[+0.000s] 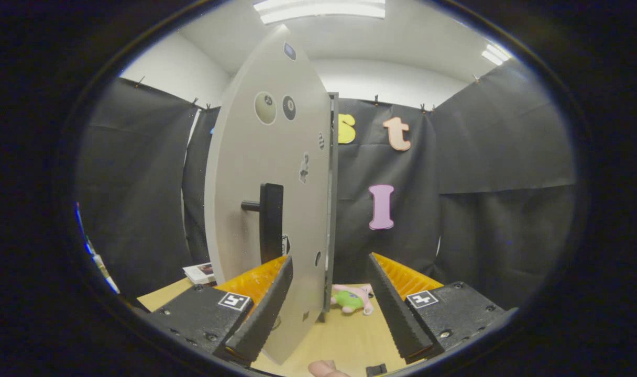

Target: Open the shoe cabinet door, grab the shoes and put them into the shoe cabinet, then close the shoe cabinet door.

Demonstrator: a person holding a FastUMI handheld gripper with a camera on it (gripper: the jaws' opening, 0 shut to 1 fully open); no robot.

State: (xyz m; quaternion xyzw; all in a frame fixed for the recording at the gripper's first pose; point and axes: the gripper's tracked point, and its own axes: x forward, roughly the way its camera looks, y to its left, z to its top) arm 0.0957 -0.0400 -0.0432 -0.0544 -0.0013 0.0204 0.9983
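- Looking along the fingers in the gripper view: gripper (pixel 329 309) spread wide, released, gripping nothing.
- Swung out edge-on just ahead: grey shoe cabinet door (pixel 266 178), its free edge sitting between the fingers, nearer the left one. Can't tell if that finger actually touches the panel.
- Sticking off the door face above the left finger: dark handle (pixel 270 222), with stickers dotted over the panel.
- Lying on the wooden table (pixel 344 340) beyond the fingers, right by the door's bottom edge: small pink-and-green shoe (pixel 354 299).
- Poking in below the fingers: a fingertip (pixel 326 368).
- Probably at the stage of going for the shoe next, so worth watching: door could swing back and bump the left finger or block the reach, and could nudge that little shoe away.
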